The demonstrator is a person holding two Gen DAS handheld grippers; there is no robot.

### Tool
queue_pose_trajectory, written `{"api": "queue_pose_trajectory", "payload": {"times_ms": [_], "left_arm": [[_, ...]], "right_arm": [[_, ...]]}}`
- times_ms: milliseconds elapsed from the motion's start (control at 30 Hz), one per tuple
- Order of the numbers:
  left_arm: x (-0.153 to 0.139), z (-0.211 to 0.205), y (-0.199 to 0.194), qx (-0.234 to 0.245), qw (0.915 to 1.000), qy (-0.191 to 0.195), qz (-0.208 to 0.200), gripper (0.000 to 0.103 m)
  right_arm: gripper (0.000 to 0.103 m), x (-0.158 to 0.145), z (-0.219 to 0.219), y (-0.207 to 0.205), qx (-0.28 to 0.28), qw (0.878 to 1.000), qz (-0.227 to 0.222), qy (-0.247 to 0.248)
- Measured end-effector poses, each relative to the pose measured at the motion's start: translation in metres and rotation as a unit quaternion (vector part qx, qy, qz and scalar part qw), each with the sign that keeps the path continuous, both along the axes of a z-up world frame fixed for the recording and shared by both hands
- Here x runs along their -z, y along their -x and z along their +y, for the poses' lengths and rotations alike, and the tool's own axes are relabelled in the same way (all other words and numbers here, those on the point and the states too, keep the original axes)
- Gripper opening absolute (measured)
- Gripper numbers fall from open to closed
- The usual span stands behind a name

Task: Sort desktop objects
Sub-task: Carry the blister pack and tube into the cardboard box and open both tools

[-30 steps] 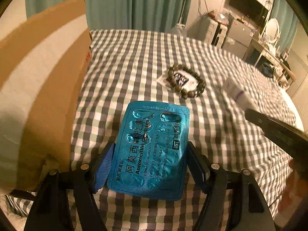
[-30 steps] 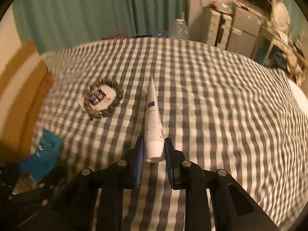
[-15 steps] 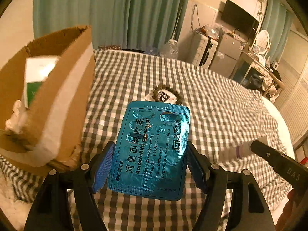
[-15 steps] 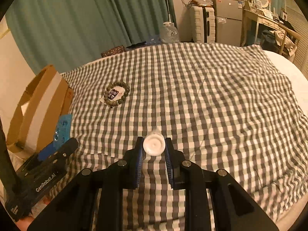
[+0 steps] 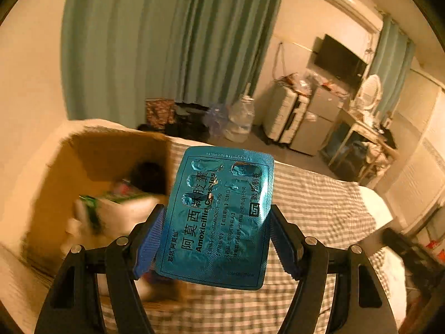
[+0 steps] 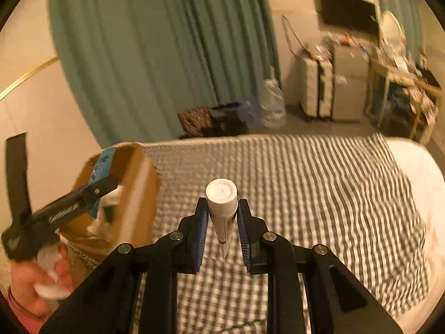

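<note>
The left gripper (image 5: 215,239) clamped a teal foil blister pack (image 5: 219,217), several pockets ruptured; the right gripper (image 6: 221,232) clamped a white capped tube (image 6: 222,211).

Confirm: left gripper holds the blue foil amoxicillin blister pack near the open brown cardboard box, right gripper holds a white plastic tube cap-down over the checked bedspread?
One error: the white plastic tube points cap-up, its crimped tail hanging down between the right gripper fingers, as the right wrist view shows. The rest stands: the left gripper holds the blue foil amoxicillin blister pack near the open brown cardboard box, over the checked bedspread.
</note>
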State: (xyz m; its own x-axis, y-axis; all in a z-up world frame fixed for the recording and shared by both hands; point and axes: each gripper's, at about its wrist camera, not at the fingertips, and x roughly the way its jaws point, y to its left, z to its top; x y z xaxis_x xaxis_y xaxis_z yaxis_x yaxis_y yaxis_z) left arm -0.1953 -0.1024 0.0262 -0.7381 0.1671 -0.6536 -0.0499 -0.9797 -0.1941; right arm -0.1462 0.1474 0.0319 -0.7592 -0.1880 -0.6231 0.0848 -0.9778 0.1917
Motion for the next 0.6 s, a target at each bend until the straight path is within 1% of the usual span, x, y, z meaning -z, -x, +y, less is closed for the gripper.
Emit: {"api": "queue_pose_trajectory", "payload": {"times_ms": [67, 167, 233, 300, 367, 433, 533, 567, 600], "left_arm": [[-0.004, -0.026, 0.001, -0.014, 0.9997, 0.021, 0.002, 0.074], [0.001, -0.056, -0.003, -0.033, 0.9975, 0.061, 0.011, 0.074], [0.008, -0.073, -0.006, -0.042, 0.9969, 0.067, 0.006, 0.074], [0.025, -0.092, -0.006, -0.059, 0.9961, 0.066, -0.006, 0.074], [0.040, -0.105, -0.005, -0.071, 0.9955, 0.060, -0.018, 0.074], [0.054, -0.118, -0.003, -0.084, 0.9947, 0.052, -0.027, 0.074], [0.067, -0.131, 0.001, -0.093, 0.9939, 0.050, -0.033, 0.075], [0.071, -0.133, 0.003, -0.086, 0.9942, 0.051, -0.038, 0.078], [0.073, -0.132, 0.004, -0.080, 0.9947, 0.051, -0.040, 0.082]], "right_arm": [[0.021, -0.020, -0.025, 0.002, -0.024, 1.000, 0.019, -0.002], [0.021, -0.034, -0.061, 0.011, -0.062, 0.998, 0.029, 0.016], [0.021, -0.036, -0.083, 0.017, -0.086, 0.996, 0.027, 0.025], [0.021, -0.037, -0.117, 0.028, -0.113, 0.993, 0.025, 0.020], [0.021, -0.034, -0.149, 0.037, -0.138, 0.990, 0.022, 0.012], [0.021, -0.026, -0.177, 0.050, -0.161, 0.987, 0.009, 0.014], [0.021, -0.007, -0.208, 0.067, -0.170, 0.985, -0.013, 0.007], [0.021, 0.001, -0.220, 0.077, -0.164, 0.986, -0.019, -0.004], [0.031, 0.004, -0.226, 0.081, -0.163, 0.986, -0.022, -0.009]]}}
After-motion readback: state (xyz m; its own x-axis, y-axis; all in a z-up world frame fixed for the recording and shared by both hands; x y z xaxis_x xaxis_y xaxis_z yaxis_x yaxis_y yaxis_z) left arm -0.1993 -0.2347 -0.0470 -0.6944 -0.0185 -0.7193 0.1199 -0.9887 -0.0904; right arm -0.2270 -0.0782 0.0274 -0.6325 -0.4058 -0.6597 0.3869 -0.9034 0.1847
